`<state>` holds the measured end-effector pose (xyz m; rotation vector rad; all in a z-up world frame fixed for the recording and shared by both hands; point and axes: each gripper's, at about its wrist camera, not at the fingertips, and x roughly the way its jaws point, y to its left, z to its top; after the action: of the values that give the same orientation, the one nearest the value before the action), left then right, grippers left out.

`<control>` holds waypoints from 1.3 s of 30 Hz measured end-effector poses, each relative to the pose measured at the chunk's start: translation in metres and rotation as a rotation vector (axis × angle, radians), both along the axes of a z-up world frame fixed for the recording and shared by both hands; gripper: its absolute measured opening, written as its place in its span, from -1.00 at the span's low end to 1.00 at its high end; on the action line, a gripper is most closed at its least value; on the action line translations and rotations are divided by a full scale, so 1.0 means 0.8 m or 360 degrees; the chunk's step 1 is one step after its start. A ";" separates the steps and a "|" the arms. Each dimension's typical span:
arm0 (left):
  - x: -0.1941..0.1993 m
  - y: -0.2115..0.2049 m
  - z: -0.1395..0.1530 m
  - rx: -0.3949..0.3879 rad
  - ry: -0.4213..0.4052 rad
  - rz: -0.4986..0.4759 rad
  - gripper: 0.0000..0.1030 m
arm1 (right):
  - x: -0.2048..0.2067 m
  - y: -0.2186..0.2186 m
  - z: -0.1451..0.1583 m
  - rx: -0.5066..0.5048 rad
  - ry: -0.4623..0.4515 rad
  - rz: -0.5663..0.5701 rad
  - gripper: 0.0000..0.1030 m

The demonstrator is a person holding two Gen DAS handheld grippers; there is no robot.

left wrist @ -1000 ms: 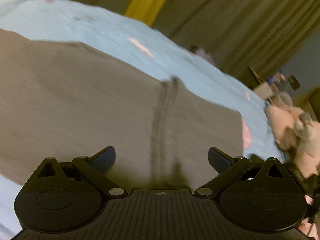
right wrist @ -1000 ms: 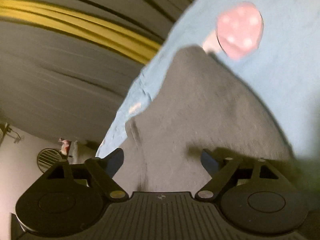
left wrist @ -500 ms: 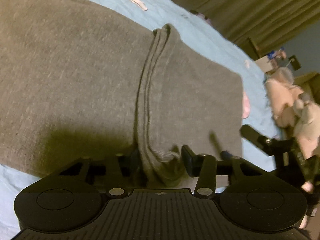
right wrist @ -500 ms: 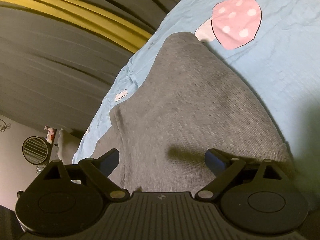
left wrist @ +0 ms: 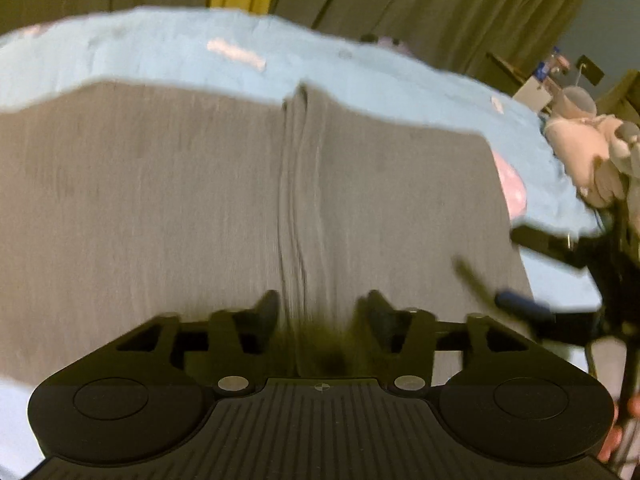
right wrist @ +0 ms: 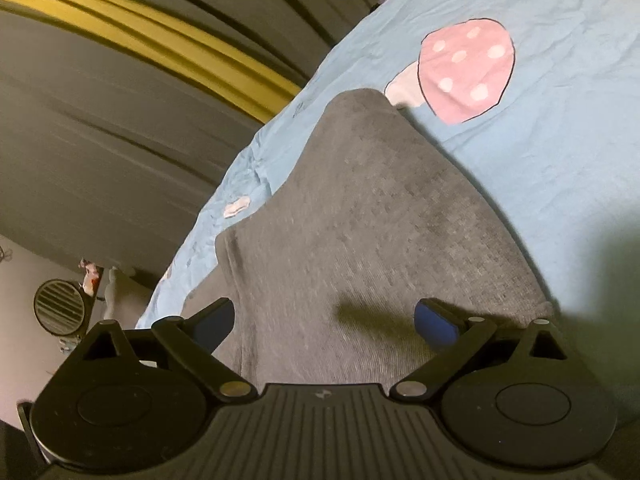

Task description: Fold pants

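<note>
Grey pants lie spread on a light blue bedsheet, with a ridge of bunched fabric running down the middle. My left gripper is partly closed around the near end of that ridge, with the cloth between its fingers. The frame is blurred. In the right wrist view the same grey pants fill the middle, and my right gripper is open and empty just over their near edge. The right gripper also shows at the right edge of the left wrist view.
The sheet has a pink mushroom print just beyond the pants. A plush toy lies at the bed's right end. Olive and yellow curtains hang behind the bed. A round fan stands at far left.
My left gripper went from wide open to closed on the pants' middle ridge, and has now lifted and tilted back with the ridge between its fingers. The right gripper stayed open and barely moved.
</note>
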<state>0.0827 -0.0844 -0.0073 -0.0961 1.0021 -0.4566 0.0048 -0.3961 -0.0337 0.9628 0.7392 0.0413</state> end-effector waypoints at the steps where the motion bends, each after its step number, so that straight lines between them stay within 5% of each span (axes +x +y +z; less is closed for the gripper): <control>1: 0.011 0.000 0.002 0.0000 -0.0012 0.0005 0.30 | 0.000 -0.001 -0.001 0.0003 -0.0001 -0.0010 0.89; 5: 0.055 0.003 0.000 0.0003 0.0030 0.0090 0.31 | 0.003 -0.001 -0.001 -0.0018 -0.0005 -0.0013 0.89; 9: 0.089 0.017 0.008 0.0057 -0.0068 0.0194 0.30 | 0.006 0.001 -0.004 -0.0034 -0.0014 -0.0006 0.92; 15: 0.146 0.114 0.023 0.0019 -0.0069 0.0580 -0.10 | 0.014 0.005 -0.007 -0.0094 -0.0043 0.0006 0.92; 20: 0.180 0.170 0.028 0.0124 -0.0124 0.0791 -0.06 | 0.022 0.009 -0.009 -0.0144 -0.0062 0.0004 0.92; 23: 0.184 0.174 0.000 0.0096 0.0074 0.0725 -0.11 | 0.026 0.013 -0.008 -0.0195 -0.0068 0.0014 0.93; 27: 0.163 0.140 -0.021 0.0380 -0.0191 0.0575 -0.02 | 0.029 0.015 -0.009 -0.0231 -0.0079 0.0010 0.93; 32: 0.210 0.115 -0.028 0.0641 -0.0262 0.0695 -0.05 | 0.030 0.017 -0.009 -0.0264 -0.0085 0.0017 0.93; 35: 0.205 0.114 -0.010 0.0473 -0.0181 0.0650 -0.36 | 0.028 0.014 -0.009 -0.0246 -0.0091 0.0006 0.93; 39: 0.165 0.107 0.000 0.0376 -0.0134 0.0440 -0.25 | 0.028 0.014 -0.011 -0.0243 -0.0093 0.0002 0.93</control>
<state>0.2144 0.0015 -0.0075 -0.0029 0.9366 -0.0873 0.0274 -0.3846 -0.0423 0.8122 0.6792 0.0133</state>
